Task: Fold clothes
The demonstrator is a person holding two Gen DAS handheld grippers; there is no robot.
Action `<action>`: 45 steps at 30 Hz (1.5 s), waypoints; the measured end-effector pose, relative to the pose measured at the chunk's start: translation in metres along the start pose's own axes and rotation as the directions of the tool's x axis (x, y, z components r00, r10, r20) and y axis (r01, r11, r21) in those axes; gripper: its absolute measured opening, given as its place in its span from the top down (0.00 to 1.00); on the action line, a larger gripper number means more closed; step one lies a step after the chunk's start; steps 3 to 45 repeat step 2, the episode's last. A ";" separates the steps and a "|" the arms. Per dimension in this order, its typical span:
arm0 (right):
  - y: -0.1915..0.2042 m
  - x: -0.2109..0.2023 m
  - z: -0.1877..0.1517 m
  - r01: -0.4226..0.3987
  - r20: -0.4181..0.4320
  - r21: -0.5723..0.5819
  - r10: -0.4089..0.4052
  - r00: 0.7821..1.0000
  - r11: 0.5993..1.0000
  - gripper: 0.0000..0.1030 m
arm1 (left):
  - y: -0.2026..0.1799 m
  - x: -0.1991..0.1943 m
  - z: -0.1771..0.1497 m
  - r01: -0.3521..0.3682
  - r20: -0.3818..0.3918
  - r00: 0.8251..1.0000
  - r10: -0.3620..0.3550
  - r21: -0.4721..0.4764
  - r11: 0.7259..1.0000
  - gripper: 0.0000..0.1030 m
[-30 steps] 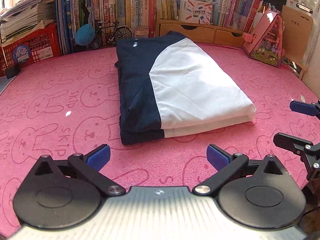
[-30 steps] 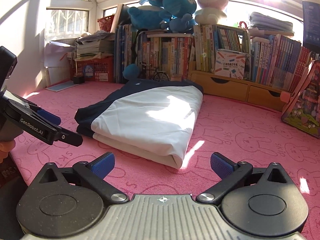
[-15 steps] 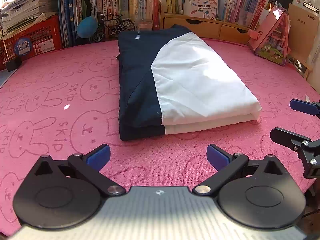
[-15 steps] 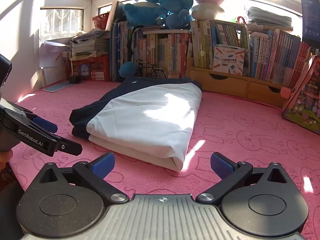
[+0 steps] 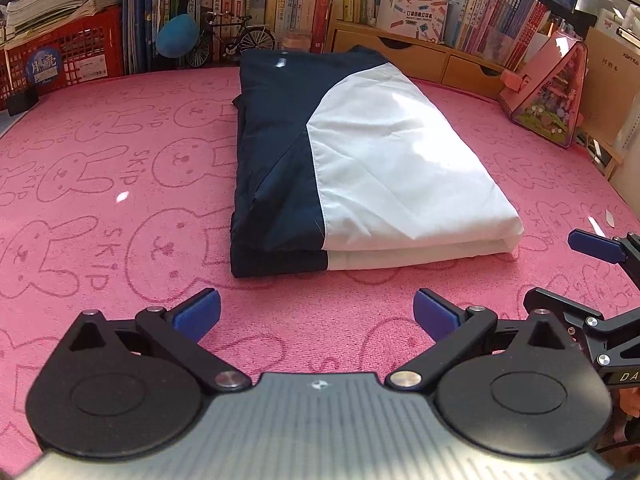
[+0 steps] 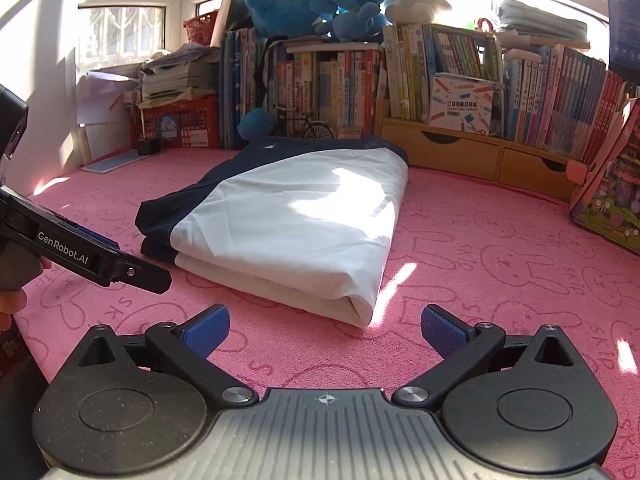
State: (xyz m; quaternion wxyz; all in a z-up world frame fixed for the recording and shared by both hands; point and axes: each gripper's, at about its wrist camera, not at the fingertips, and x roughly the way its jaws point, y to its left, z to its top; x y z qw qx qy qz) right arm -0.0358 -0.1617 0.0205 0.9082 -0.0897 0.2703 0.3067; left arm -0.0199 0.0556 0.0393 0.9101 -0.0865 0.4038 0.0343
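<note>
Just short of the folded garment (image 5: 352, 168) on the pink table (image 5: 100, 152), both grippers are held wide-fingered, empty, folding seemingly finished.

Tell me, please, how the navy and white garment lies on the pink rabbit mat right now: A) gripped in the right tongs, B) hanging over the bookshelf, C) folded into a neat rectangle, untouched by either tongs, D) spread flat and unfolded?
C: the navy and white garment lies folded in stacked layers on the pink rabbit mat, with the left tongs and right tongs both open and short of it.
</note>
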 end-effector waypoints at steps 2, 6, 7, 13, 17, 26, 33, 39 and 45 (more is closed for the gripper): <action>0.000 0.001 -0.001 -0.001 -0.004 0.005 0.001 1.000 1.000 0.00 | 0.000 0.000 0.000 -0.007 -0.001 1.000 0.007 0.002 1.000 0.00; 0.000 0.001 -0.001 -0.001 -0.004 0.005 0.001 1.000 1.000 0.00 | 0.000 0.000 0.000 -0.007 -0.001 1.000 0.007 0.002 1.000 0.00; 0.000 0.001 -0.001 -0.001 -0.004 0.005 0.001 1.000 1.000 0.00 | 0.000 0.000 0.000 -0.007 -0.001 1.000 0.007 0.002 1.000 0.00; 0.000 0.001 -0.001 -0.001 -0.004 0.005 0.001 1.000 1.000 0.00 | 0.000 0.000 0.000 -0.007 -0.001 1.000 0.007 0.002 1.000 0.00; 0.000 0.001 -0.001 -0.001 -0.004 0.005 0.001 1.000 1.000 0.00 | 0.000 0.000 0.000 -0.007 -0.001 1.000 0.007 0.002 1.000 0.00; 0.000 0.001 -0.001 -0.001 -0.004 0.005 0.001 1.000 1.000 0.00 | 0.000 0.000 0.000 -0.007 -0.001 1.000 0.007 0.002 1.000 0.00; 0.000 0.001 -0.001 -0.001 -0.004 0.005 0.001 1.000 1.000 0.00 | 0.000 0.000 0.000 -0.007 -0.001 1.000 0.007 0.002 1.000 0.00; 0.000 0.001 -0.001 -0.001 -0.004 0.005 0.001 1.000 1.000 0.00 | 0.000 0.000 0.000 -0.007 -0.001 1.000 0.007 0.002 1.000 0.00; 0.000 0.001 -0.001 -0.001 -0.004 0.005 0.001 1.000 1.000 0.00 | 0.000 0.000 0.000 -0.007 -0.001 1.000 0.007 0.002 1.000 0.00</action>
